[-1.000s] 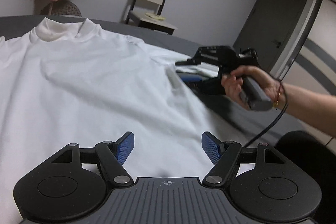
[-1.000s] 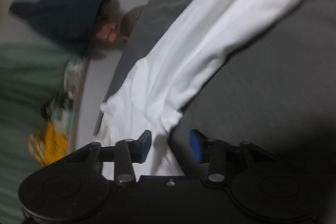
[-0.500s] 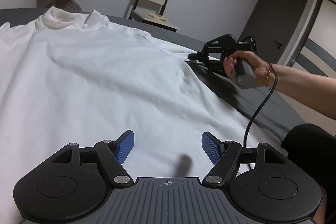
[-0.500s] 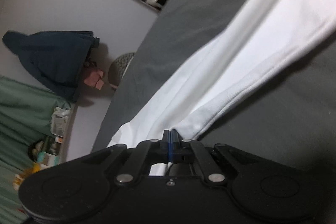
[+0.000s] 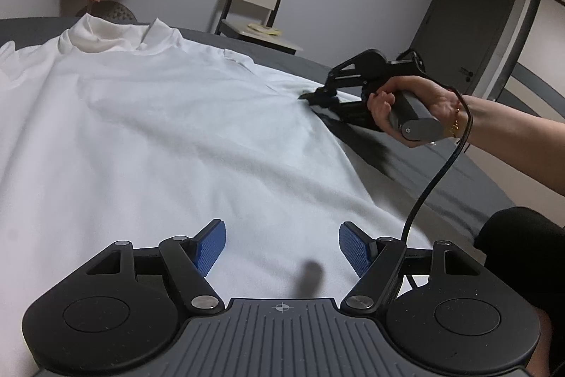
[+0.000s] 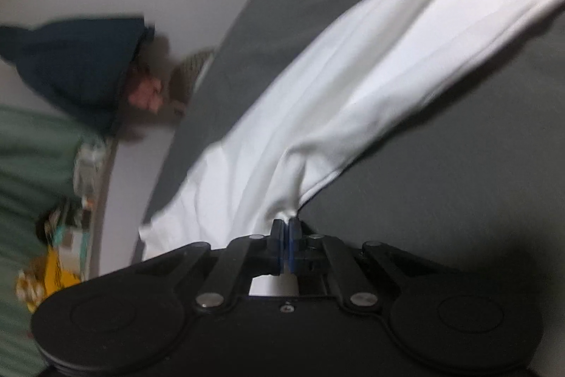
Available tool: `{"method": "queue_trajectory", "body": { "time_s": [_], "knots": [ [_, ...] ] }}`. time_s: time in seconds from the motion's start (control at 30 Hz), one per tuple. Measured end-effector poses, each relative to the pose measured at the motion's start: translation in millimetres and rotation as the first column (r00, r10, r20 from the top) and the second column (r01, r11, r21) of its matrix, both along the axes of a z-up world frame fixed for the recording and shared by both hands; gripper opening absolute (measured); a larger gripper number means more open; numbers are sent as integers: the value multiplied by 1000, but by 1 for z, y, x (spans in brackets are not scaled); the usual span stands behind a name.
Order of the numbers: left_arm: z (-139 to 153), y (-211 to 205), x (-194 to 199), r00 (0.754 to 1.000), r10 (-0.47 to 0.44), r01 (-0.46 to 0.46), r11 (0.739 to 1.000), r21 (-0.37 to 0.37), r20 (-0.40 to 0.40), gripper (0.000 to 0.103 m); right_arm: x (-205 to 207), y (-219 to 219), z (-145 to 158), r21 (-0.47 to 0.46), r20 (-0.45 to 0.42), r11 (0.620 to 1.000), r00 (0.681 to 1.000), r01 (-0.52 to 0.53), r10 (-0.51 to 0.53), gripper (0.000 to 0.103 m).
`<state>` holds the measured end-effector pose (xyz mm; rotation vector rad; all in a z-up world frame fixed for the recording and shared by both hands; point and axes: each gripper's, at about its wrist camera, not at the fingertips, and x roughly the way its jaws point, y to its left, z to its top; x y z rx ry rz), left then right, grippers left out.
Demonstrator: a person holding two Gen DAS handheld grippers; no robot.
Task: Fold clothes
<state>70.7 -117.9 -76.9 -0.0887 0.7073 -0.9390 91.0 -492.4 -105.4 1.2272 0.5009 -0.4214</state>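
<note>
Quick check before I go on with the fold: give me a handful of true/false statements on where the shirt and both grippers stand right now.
1. The right gripper is clamped on the white shirt. True: its blue pads meet on a pinch of fabric by the sleeve.
2. The left gripper holds the shirt hem. False: its jaws stand open above the cloth, pads apart, nothing between them.
3. The shirt lies front side up on a dark grey bed, high collar at the far end. True.
4. The shirt is already folded in half. False: the body lies spread flat in one layer.
5. A chair stands by the wall beyond the bed. True.
</note>
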Motion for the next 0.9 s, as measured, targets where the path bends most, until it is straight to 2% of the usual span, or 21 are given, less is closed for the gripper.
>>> {"method": "queue_trajectory", "body": {
  "time_s": [0.1,0.2,0.23,0.3,0.37,0.47,0.6,0.73,0.8,0.9],
  "knots": [
    [-1,1,1,1000,0,0,1000,-3,1,72,2,-6,3,-62,12,998,1000,-10,11,3],
    [-2,2,1,1000,0,0,1000,-3,3,72,1,-11,-7,-8,-15,999,999,-46,46,4],
    [-2,2,1,1000,0,0,1000,-3,1,72,-1,-12,-7,0,-4,999,999,-49,49,7],
    [-1,2,2,1000,2,-2,1000,-4,-4,72,-6,-11,-1,-8,18,999,999,-49,49,23],
    [0,2,3,1000,6,-6,1000,-5,-9,72,-14,-8,12,-58,18,996,998,-65,66,42],
    [3,4,4,999,34,-34,999,-10,-4,72,-30,-2,35,-170,-7,978,992,-125,126,51],
    [14,15,5,992,124,-122,991,-55,38,72,-55,18,57,-283,-38,932,974,-225,223,53],
    [27,41,13,956,289,-280,950,-137,48,72,-80,53,72,-358,-60,876,944,-325,325,58],
    [34,54,17,925,378,-369,919,-138,43,72,-94,76,79,-388,-58,846,926,-366,373,61],
    [53,79,22,876,481,-472,873,-127,50,72,-112,112,83,-402,-26,822,902,-404,431,66]
  ]
}}
